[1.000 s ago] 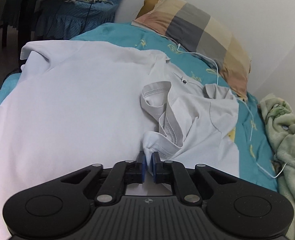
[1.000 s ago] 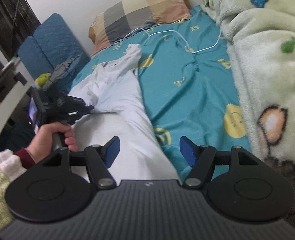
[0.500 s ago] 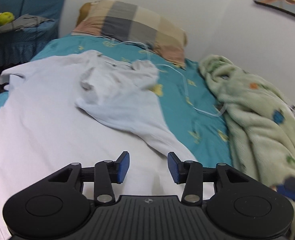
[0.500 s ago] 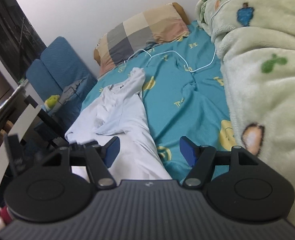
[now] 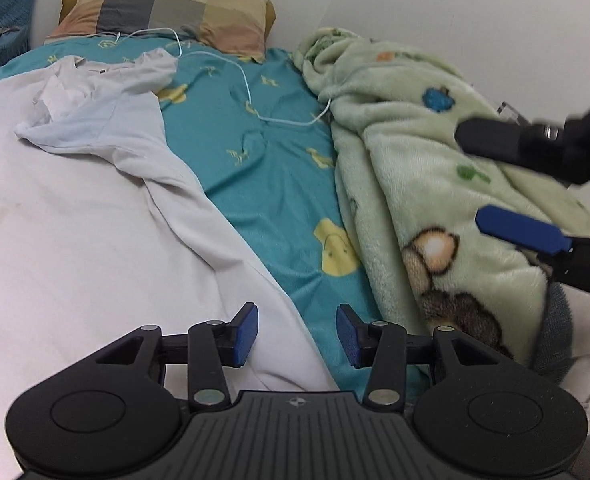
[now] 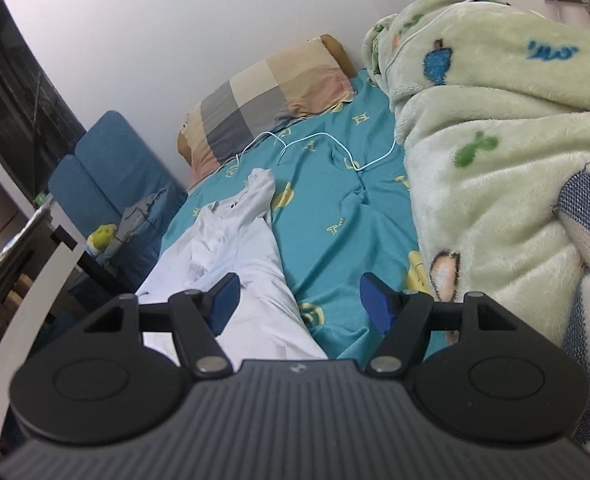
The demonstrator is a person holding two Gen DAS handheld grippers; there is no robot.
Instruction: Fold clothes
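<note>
Released shirt [image 5: 95, 208]; left gripper [image 5: 297, 336] now open, empty.

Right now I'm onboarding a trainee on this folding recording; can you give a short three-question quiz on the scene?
1. True or false: the left gripper holds the white shirt.
2. What does the white cable lie on? A) pillow only B) teal sheet C) floor
3. Fill in: right of the sheet lies a green ___.

Key: 1 false, its fingers are apart, empty. 2 B. 3 blanket.
</note>
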